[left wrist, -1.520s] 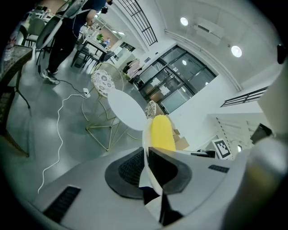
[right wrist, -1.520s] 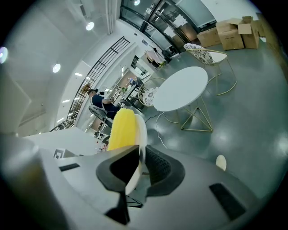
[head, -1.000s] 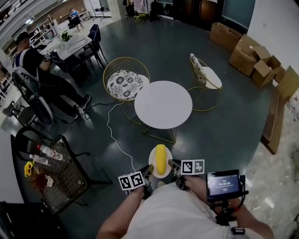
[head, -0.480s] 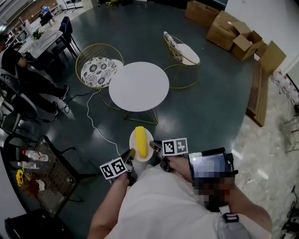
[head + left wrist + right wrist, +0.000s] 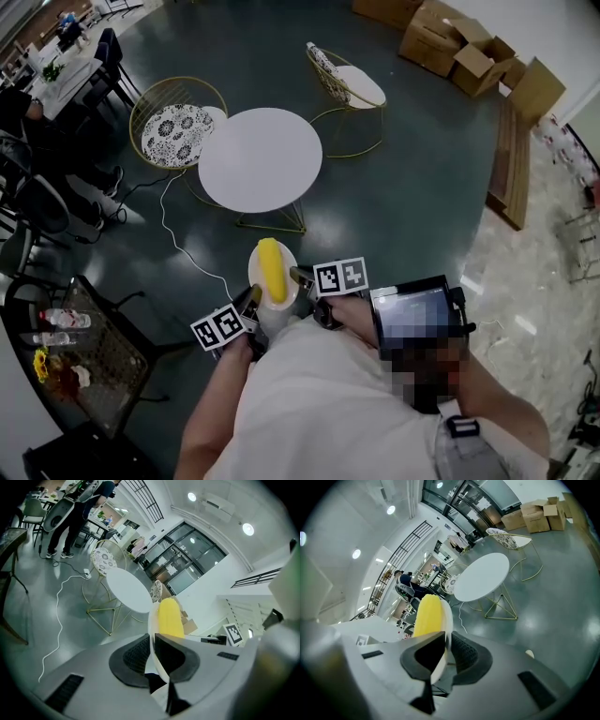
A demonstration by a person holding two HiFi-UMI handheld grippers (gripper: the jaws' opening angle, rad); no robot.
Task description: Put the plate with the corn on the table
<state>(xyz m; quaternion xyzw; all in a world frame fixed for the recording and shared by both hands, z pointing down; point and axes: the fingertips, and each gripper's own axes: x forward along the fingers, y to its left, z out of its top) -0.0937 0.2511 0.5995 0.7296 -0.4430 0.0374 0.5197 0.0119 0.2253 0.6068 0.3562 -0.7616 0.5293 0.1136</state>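
Note:
A white plate point(image 5: 284, 262) with a yellow corn cob point(image 5: 272, 268) on it hangs in the air in front of the person, short of the round white table point(image 5: 260, 158). My left gripper point(image 5: 249, 302) is shut on the plate's left rim, and my right gripper point(image 5: 302, 277) is shut on its right rim. In the left gripper view the plate's edge point(image 5: 152, 641) sits between the jaws with the corn point(image 5: 169, 617) above, the table point(image 5: 127, 590) ahead. The right gripper view shows the plate point(image 5: 446, 625), the corn point(image 5: 427, 616) and the table point(image 5: 483, 577) beyond.
Two gold wire chairs stand by the table: one with a patterned cushion point(image 5: 178, 133) at its left, another point(image 5: 345, 87) behind it at the right. A white cable point(image 5: 178, 246) lies on the dark floor. Cardboard boxes point(image 5: 459, 47) are stacked at the back right. A black mesh table point(image 5: 89, 356) with bottles stands at the left.
The person has walked closer to the round table, with the plate and corn held between both grippers as before. The table now lies nearer in the head view.

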